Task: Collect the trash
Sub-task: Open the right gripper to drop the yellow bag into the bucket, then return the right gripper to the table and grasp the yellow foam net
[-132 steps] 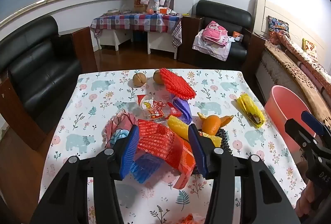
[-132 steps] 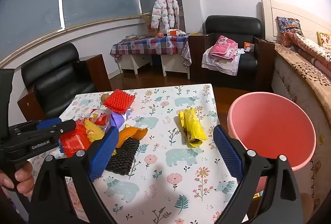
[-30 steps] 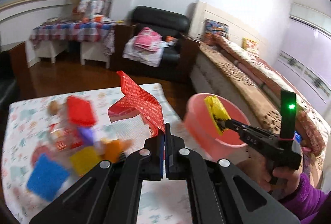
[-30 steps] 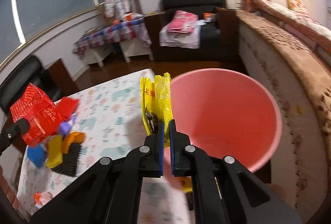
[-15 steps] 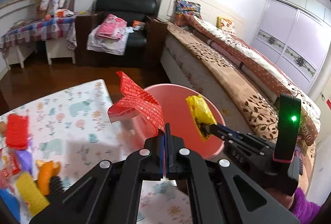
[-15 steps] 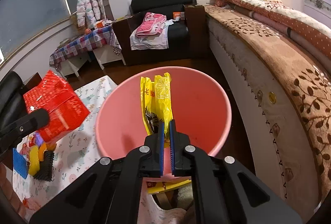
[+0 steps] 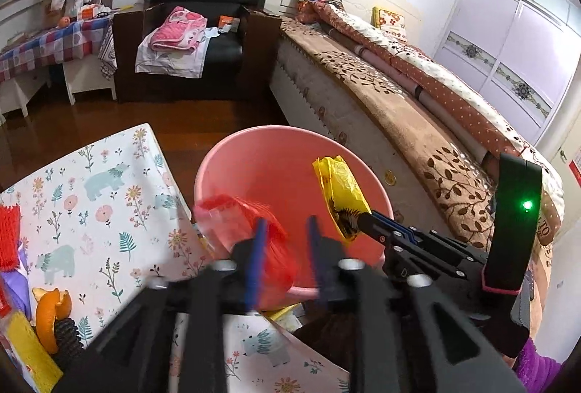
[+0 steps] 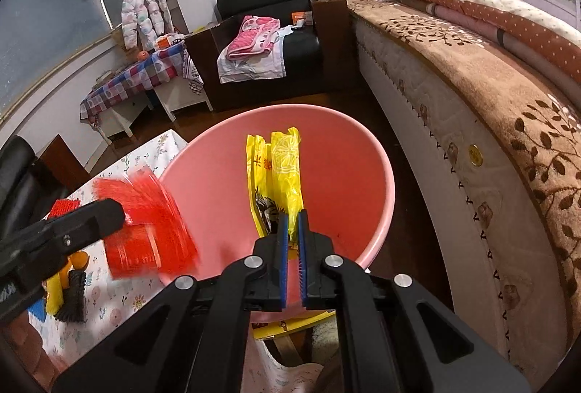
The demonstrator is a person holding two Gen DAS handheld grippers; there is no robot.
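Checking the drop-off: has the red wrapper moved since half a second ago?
Yes. In the left wrist view the red wrapper has dropped lower against the pink bucket rim, blurred, as the left tool opens.

Blurred red wrapper (image 7: 250, 211), yellow wrapper (image 8: 287, 175), over pink bucket (image 7: 290, 135)

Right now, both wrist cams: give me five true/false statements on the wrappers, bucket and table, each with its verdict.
1. The right gripper is shut on the yellow wrapper. True.
2. The yellow wrapper hangs over the pink bucket. True.
3. The left gripper clamps the red wrapper tightly. False: its jaws are opening, with the blurred wrapper at the gap.
4. The bucket stands on the floral tablecloth. False: it stands beside the table, between it and the bed.
5. An orange peel lies on the table. True.
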